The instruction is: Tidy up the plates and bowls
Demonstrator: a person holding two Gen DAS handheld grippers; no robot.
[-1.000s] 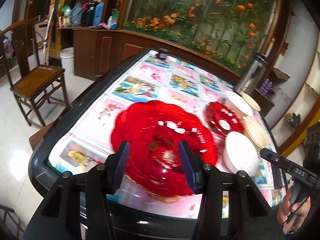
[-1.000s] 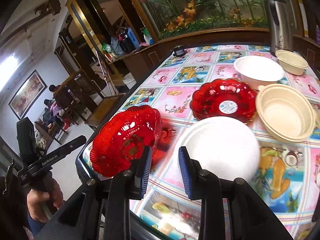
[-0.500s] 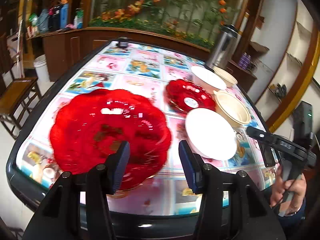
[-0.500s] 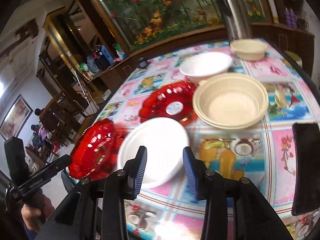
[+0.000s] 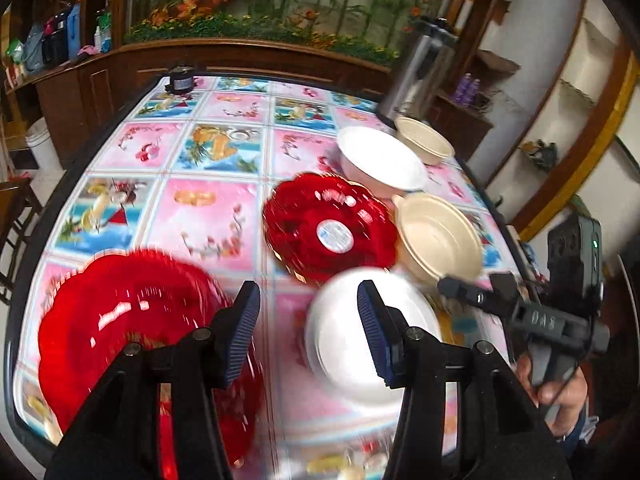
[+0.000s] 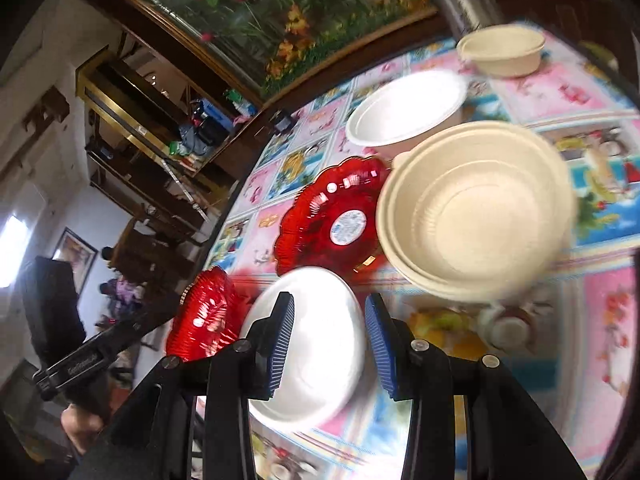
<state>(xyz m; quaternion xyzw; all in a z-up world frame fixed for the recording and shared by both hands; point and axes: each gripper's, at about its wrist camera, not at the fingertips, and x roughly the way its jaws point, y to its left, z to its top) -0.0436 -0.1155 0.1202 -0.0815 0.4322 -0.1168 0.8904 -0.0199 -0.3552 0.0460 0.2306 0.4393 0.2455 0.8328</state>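
Left wrist — white plate flat, round

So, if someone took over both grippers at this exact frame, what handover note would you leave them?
Left gripper: open, empty, above the table's near edge between the large red plate and the overturned white bowl.
Right gripper: open, empty, pointed at that same white bowl.
Elsewhere on the table: small red plate, large beige bowl, upright white bowl, small beige bowl by the steel flask.
Done: nothing is stacked; each piece sits apart.
Left: group red plates together, nest the bowls.
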